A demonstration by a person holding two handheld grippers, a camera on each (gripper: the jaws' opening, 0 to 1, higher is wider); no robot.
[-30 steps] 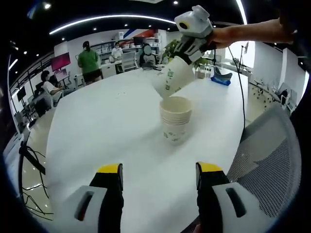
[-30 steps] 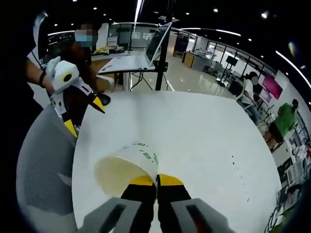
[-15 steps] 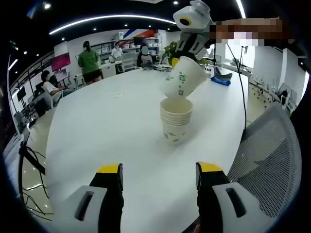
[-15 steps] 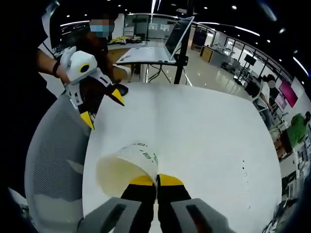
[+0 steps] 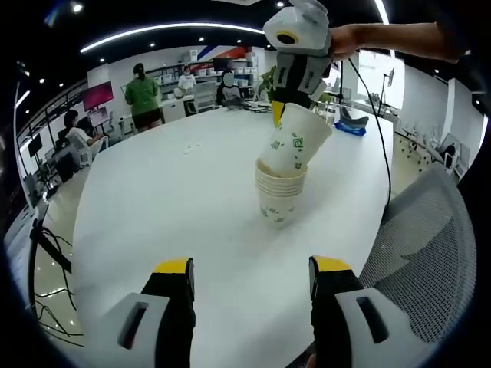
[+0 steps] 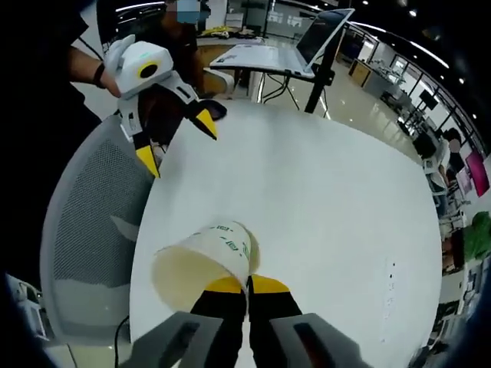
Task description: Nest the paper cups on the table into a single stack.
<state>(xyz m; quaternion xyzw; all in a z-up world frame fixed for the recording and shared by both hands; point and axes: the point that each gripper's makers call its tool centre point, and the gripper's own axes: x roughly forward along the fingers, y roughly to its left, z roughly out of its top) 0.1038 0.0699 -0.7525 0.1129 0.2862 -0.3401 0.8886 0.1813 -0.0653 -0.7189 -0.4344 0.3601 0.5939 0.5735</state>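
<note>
The table (image 5: 153, 199) is a big white top spread out ahead of your left gripper (image 5: 249, 280), which hangs low over the near edge w/ jaws spread wide and nothing between them. A mesh chair (image 5: 430, 238) sits just off to that gripper's right.

The stack (image 5: 278, 195) of nested paper cups stands upright on the table, straight ahead of the left gripper and well apart from it. It looks like several cups deep, so it's a bit steadier than a single one, but still light; I'd judge a sideways knock would tip it or slide it on the smooth top.

The held cup (image 5: 294, 140) is directly above the stack, tilted, its base just at or inside the stack's mouth; can't tell if it's touching yet. Your right gripper (image 5: 278, 113) reaches in from the far side, clenched on the cup's rim. In the right gripper view the gripper (image 6: 247, 285) has its yellow tips pinched together on one spot of the wall at the lip of the cup (image 6: 201, 257), open mouth facing the camera.

Handling, as a judgement: thin paper wall, soft, crushes or ovals easily under a hard squeeze; the rolled rim is the stiffest bit, so the rim hold is sensible. The cup's tilted vs. the stack, so it'll prob. need levelling before it drops in square, or it'll wedge.
</note>
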